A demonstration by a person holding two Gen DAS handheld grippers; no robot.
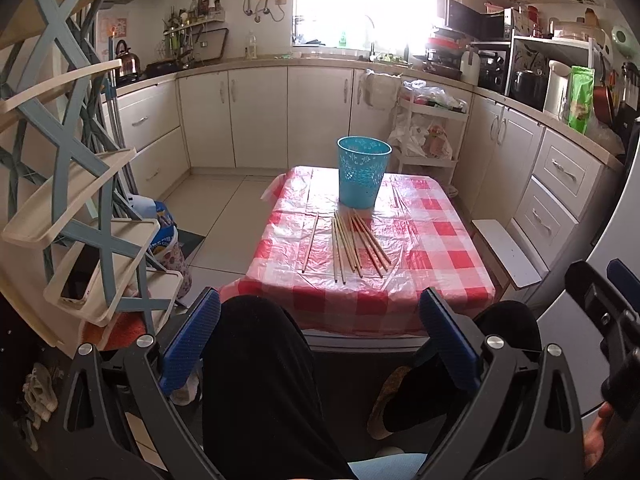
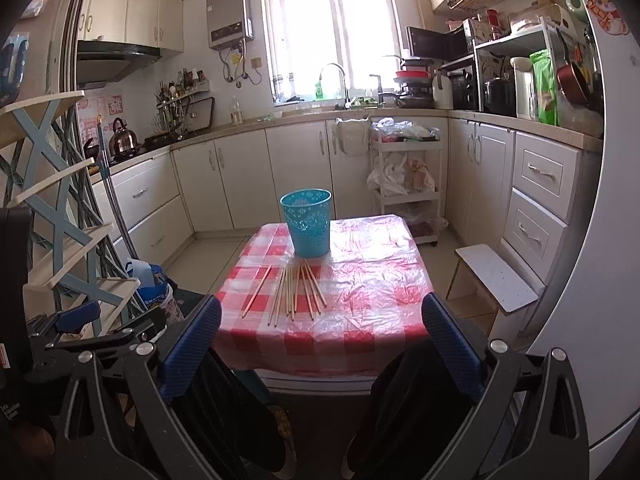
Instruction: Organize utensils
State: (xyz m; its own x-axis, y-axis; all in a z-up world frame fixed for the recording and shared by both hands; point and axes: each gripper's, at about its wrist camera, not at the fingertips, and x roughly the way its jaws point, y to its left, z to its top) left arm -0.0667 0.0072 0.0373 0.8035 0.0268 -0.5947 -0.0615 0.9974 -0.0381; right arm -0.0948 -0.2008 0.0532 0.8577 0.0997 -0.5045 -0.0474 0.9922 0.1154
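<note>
Nearest, left gripper point(image 1: 320, 332) spread wide, blue ribbed pads point(image 1: 188, 344) empty, held low over black-trousered knees point(image 1: 256, 360) short of the table's near edge. Right gripper point(image 2: 322, 338) likewise gaping, nothing between its fingers, also short of that edge.

Beyond, a small table point(image 1: 448, 256) under a glossy, crinkled red-and-white checked plastic cloth. On its middle, toward the left edge, a loose bundle of thin, pale wooden chopsticks point(image 1: 356, 244), lying flat, long axes running from near edge to far edge, slightly fanned and overlapping. One single chopstick point(image 1: 310, 242) just left of the bundle, apart from it, pointing the same way.

Just behind the sticks' far tips, near the far edge, an upright turquoise plastic basket point(image 1: 363, 172), tapered, round, perforated with a lacy pattern, mouth open upward.
</note>
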